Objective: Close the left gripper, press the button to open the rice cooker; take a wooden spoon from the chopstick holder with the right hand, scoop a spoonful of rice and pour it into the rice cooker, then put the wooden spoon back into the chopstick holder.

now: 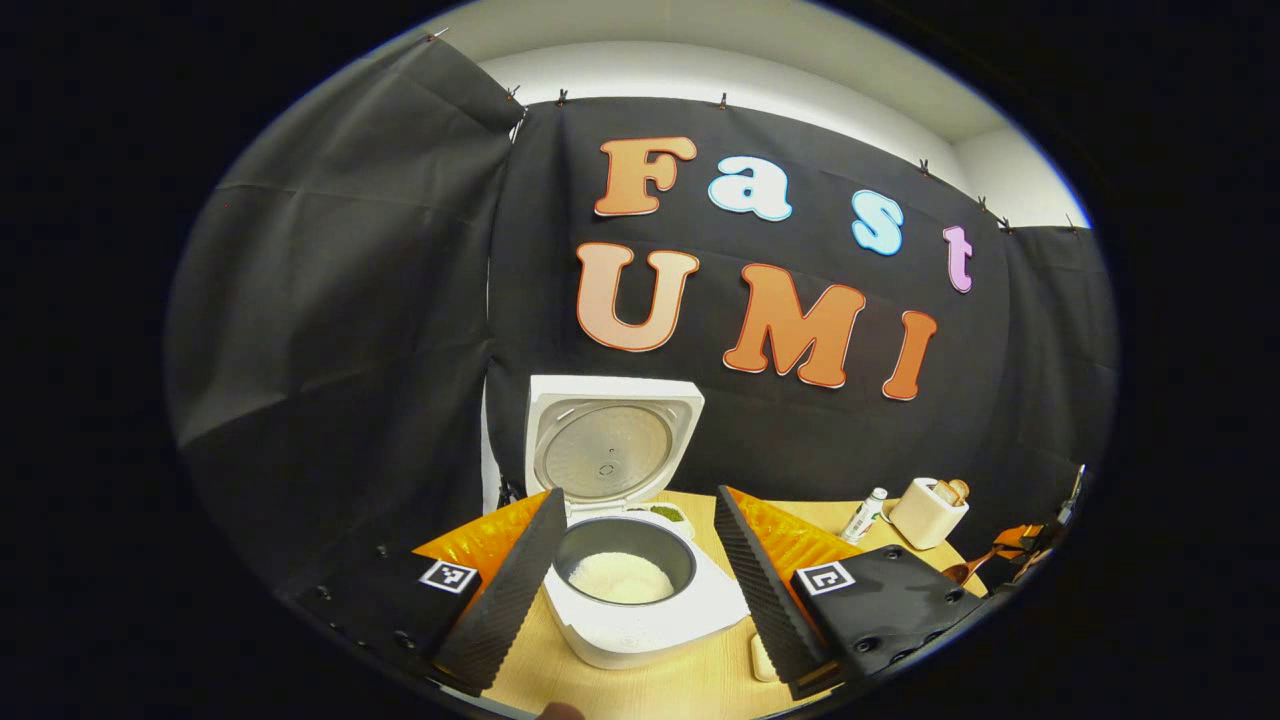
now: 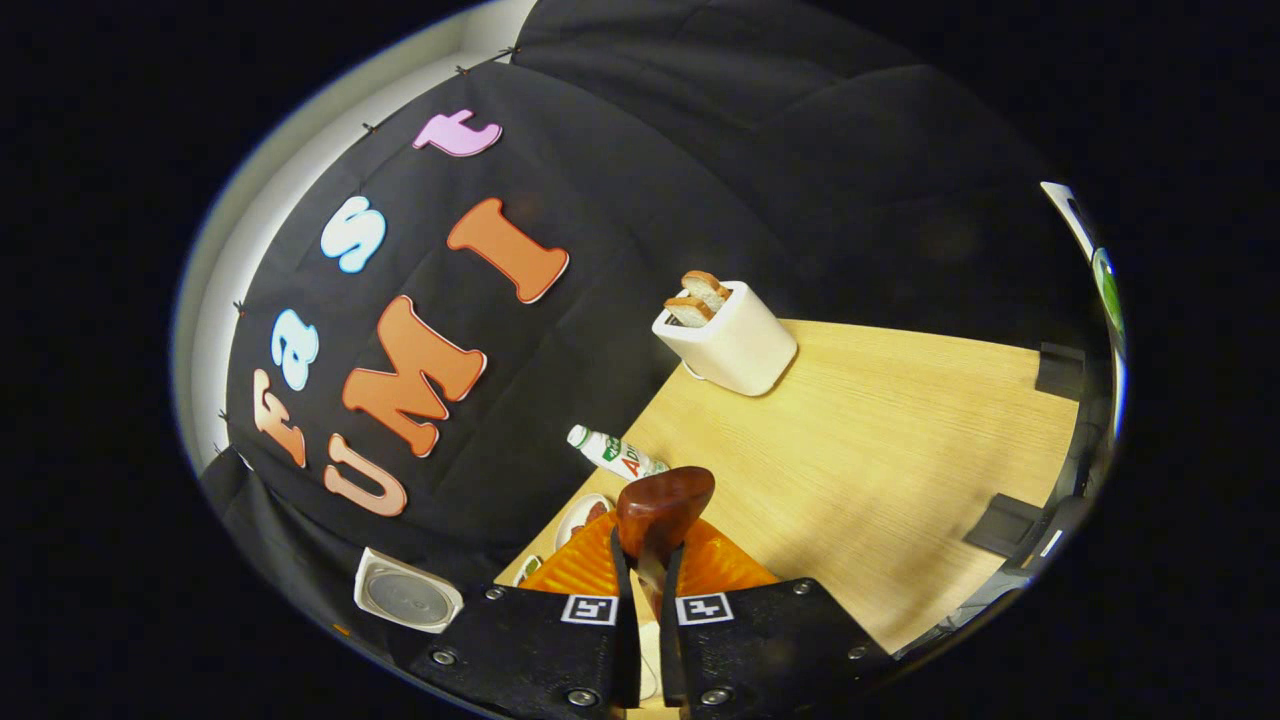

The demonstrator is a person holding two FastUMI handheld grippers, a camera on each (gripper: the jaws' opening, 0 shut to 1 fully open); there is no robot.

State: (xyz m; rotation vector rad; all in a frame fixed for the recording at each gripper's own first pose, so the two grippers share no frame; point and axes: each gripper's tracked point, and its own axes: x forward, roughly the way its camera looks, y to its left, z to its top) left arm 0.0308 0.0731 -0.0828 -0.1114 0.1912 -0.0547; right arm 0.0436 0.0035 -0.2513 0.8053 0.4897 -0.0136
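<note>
The white rice cooker (image 1: 640, 620) stands open on the wooden table, its lid (image 1: 610, 445) upright and white rice (image 1: 620, 577) lying in the pot. My left gripper (image 1: 635, 590) is open wide, hovering in front of the cooker with one finger seen on each side of the pot. My right gripper (image 2: 648, 575) is shut on the handle of a dark wooden spoon (image 2: 663, 508), whose bowl sticks out past the fingertips above the table; no rice shows on it. From the left gripper view, the right gripper (image 1: 1020, 548) and the spoon (image 1: 965, 572) sit far right.
A white box (image 2: 725, 335) with two brown slices in its top stands at the back of the table (image 2: 880, 430), beside a small lying bottle (image 2: 615, 452). A small dish (image 2: 585, 515) lies near the cooker lid (image 2: 408, 592). Black clamps (image 2: 1060, 370) grip the table edge.
</note>
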